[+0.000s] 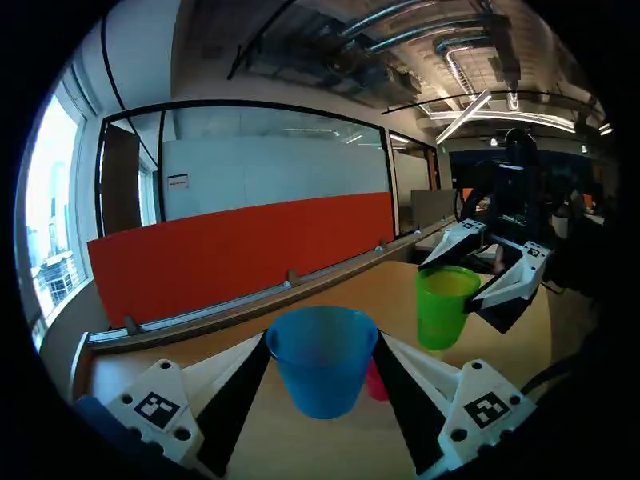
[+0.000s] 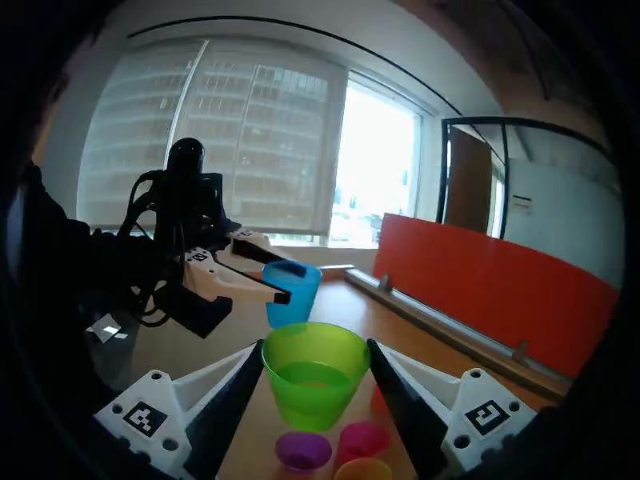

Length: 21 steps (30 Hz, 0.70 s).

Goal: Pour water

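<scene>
Two hand-held grippers: left (image 1: 322, 340) clamps blue cup (image 1: 322, 380), right (image 2: 314, 344) clamps green cup (image 2: 314, 388) (both upright); three small cups (image 2: 362, 438).

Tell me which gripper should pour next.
Right. The right gripper is shut on the green cup, which appears to hold liquid, near the blue cup that the left gripper holds upright. Tilting green into blue looks the likely move.

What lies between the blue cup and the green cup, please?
Nothing: the left gripper view shows only bare wooden table in the gap between blue cup and green cup.
</scene>
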Tool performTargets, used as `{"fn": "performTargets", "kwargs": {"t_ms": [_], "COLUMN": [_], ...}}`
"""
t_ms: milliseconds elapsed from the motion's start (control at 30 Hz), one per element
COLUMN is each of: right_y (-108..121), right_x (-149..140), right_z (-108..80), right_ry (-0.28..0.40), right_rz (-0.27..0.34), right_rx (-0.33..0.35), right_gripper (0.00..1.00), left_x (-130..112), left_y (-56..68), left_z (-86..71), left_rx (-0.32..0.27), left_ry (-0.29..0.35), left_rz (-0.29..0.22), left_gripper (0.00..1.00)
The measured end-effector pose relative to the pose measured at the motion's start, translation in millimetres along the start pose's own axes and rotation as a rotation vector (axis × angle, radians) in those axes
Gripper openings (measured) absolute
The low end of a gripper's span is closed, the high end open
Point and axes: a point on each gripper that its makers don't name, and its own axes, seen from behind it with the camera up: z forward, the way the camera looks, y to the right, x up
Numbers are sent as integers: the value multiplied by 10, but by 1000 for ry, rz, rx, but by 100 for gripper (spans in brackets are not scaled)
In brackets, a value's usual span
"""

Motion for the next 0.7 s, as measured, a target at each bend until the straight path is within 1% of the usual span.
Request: {"fn": "performTargets", "kwargs": {"t_ms": [267,500,700], "right_y": [66,135,181], "right_x": [-98,-208,-266], "right_z": [-103,-211,-311], "right_ry": [-32,-63,-78], "right_rz": [11,22,34], "right_rx": [-23,-50,-61], "right_gripper": [95,95,95], "left_x": [-151,-264,-351], "left_y": [62,137,227], "left_z": [-2,17,57], "left_rx": [-16,-33,-56], "left_ry": [-32,-65,-83], "left_rz": [-15,-1,-6], "left_gripper": [88,88,88]}}
